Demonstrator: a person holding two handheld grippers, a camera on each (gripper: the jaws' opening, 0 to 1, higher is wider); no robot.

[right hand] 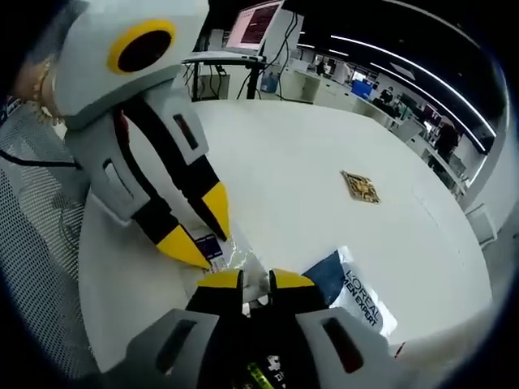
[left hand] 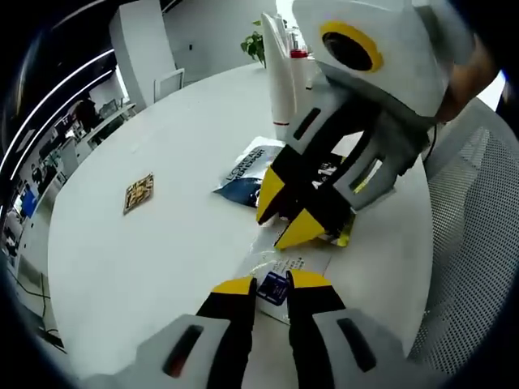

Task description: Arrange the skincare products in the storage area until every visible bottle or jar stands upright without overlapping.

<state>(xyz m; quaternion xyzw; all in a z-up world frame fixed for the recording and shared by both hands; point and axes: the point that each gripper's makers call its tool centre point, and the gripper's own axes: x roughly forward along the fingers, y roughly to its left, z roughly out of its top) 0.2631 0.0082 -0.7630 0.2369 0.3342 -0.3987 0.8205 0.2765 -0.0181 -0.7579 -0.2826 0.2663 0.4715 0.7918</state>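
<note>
A clear plastic packet (left hand: 280, 263) with a purple label (left hand: 273, 287) lies at the near side of the round white table (left hand: 162, 251). My left gripper (left hand: 272, 284) is shut on its labelled end. My right gripper (left hand: 289, 211) comes in from the upper right of the left gripper view, its yellow tips close together on the packet's far end, where dark contents (left hand: 324, 172) show. In the right gripper view, my right gripper (right hand: 255, 281) pinches crinkled plastic (right hand: 243, 261), and the left gripper (right hand: 201, 229) holds the purple label (right hand: 209, 243). A blue L'Oreal sachet (left hand: 247, 168) (right hand: 354, 296) lies flat beside them. White bottles (left hand: 282, 77) stand upright further back.
A small gold square packet (left hand: 139, 192) (right hand: 360, 186) lies alone on the open tabletop. A mesh chair (left hand: 470, 243) stands at the table's edge, with a potted plant (left hand: 254, 44) behind the bottles. Desks and monitors (right hand: 255, 24) stand beyond the table.
</note>
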